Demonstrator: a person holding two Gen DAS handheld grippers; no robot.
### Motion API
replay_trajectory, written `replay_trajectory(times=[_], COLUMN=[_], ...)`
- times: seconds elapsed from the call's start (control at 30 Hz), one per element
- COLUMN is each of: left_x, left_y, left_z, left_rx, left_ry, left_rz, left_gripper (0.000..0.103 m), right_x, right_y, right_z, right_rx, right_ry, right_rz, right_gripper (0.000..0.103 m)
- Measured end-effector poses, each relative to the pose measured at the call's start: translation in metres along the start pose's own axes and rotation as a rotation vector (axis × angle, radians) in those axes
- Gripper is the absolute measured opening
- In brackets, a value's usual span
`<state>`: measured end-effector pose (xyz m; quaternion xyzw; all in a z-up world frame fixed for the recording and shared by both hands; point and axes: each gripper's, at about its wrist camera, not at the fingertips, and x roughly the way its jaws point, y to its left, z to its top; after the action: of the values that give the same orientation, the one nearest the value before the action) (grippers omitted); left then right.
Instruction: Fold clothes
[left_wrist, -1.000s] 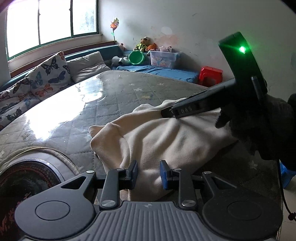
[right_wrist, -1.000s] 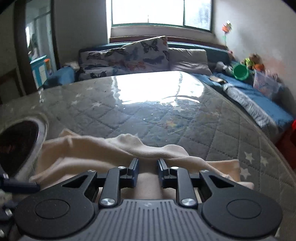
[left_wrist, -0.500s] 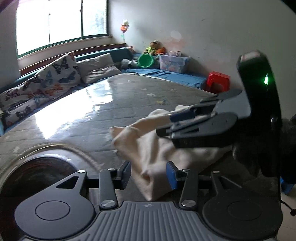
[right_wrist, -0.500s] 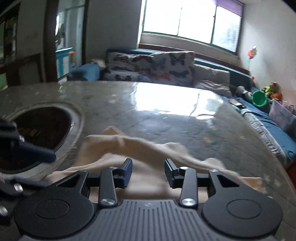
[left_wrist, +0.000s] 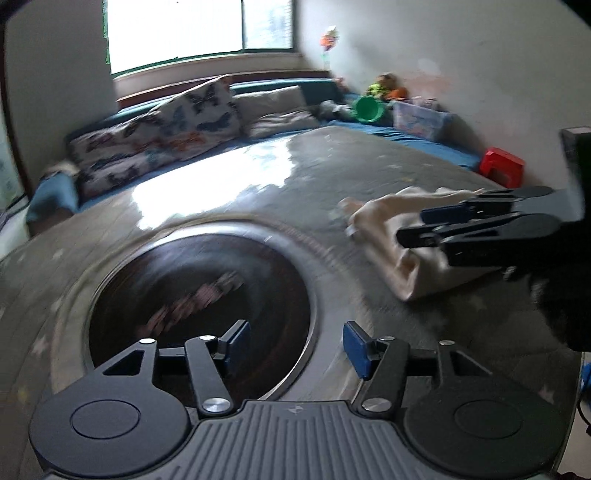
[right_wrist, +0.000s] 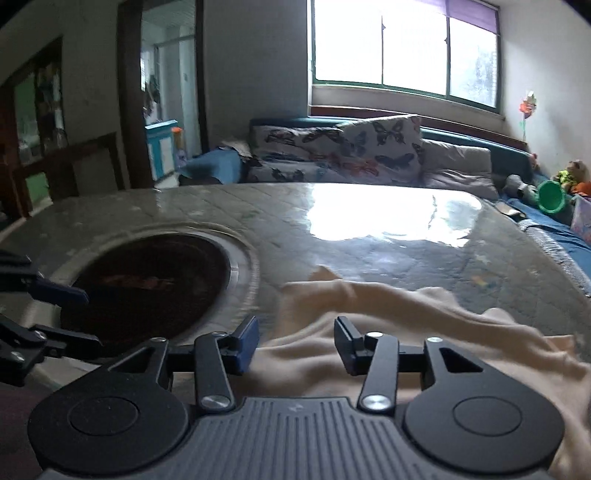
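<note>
A cream cloth (right_wrist: 406, 332) lies crumpled on the quilted grey mattress (right_wrist: 369, 236); in the left wrist view the cloth (left_wrist: 388, 236) is at the right. My left gripper (left_wrist: 293, 345) is open and empty, above the dark round logo (left_wrist: 199, 299) and well left of the cloth. My right gripper (right_wrist: 295, 345) is open just above the cloth, with nothing between its jaws. It also shows in the left wrist view (left_wrist: 421, 225), over the cloth. The left gripper (right_wrist: 55, 310) appears at the left edge of the right wrist view.
Butterfly-print pillows (right_wrist: 343, 151) and a grey pillow (right_wrist: 458, 166) lie along the far edge under the window. A green bucket (left_wrist: 367, 109), toys and a plastic box (left_wrist: 419, 114) sit at the far right. A red stool (left_wrist: 502, 171) stands beside the mattress.
Both grippers have opened and let go of the cloth. The left gripper has swung left, away from the cloth and over the round logo. The right gripper has lifted slightly.
</note>
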<state>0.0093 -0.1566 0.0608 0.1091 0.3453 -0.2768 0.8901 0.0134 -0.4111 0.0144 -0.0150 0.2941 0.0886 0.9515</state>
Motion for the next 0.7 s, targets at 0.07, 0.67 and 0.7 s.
replay_trajectory(times=[0.07,0.67,0.7], left_x=[-0.008,-0.039,-0.038], left_y=[0.007,0.061,0.065], left_z=[-0.011,-0.071,-0.071], left_rx=[-0.036,-0.288,-0.298], left_ry=[0.008,0.012,0.009], left_rz=[0.023,0.35,0.361], left_gripper=[0.066,0.092,0.092], right_x=[-0.001,0.043,0.046], right_y=[0.012,0.09,0.093], right_z=[-0.001,-0.004,-0.004], right_rx=[-0.019,-0.172,-0.175], right_ry=[0.0,0.074,0.077], right_rz=[0.026,0.257,0.263], right_gripper=[0.052,0.063,0.063])
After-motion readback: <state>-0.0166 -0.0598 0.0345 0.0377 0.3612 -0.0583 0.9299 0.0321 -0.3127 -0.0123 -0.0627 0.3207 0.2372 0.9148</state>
